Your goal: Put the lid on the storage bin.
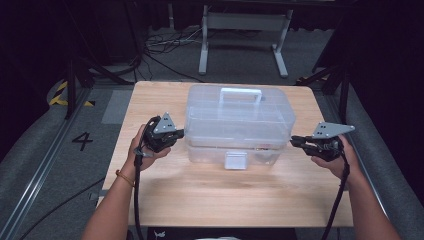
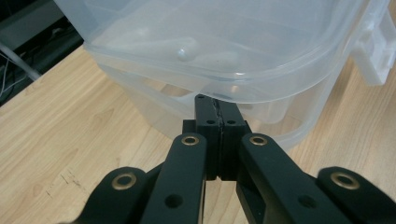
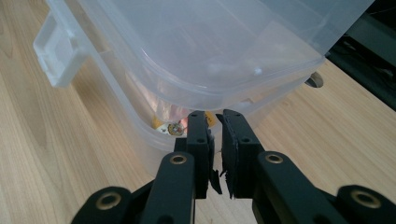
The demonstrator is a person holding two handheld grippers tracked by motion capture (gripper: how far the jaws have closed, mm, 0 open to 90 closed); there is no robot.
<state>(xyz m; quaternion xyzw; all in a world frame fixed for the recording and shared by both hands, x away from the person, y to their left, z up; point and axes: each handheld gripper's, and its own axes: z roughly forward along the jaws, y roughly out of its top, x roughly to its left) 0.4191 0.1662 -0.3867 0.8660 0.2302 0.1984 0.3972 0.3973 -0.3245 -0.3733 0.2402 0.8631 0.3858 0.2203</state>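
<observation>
A clear plastic storage box (image 1: 240, 120) with a white handle (image 1: 241, 93) on its lid stands mid-table. Its lid (image 2: 233, 46) sits lifted a little off the base (image 2: 154, 107). My left gripper (image 1: 181, 134) is at the box's left side; in the left gripper view its jaws (image 2: 216, 100) are pressed together, tips just under the lid's rim. My right gripper (image 1: 294, 140) is at the box's right side. Its jaws (image 3: 215, 114) are nearly together with a thin empty gap, tips under the lid rim (image 3: 224, 95). Small yellow and orange items (image 3: 168, 123) show inside the base.
The box's front latch (image 1: 235, 160) faces the person. The wooden table (image 1: 210, 200) has bare room in front of the box and a strip at each side. A white frame (image 1: 205, 45) and cables lie on the floor beyond the far edge.
</observation>
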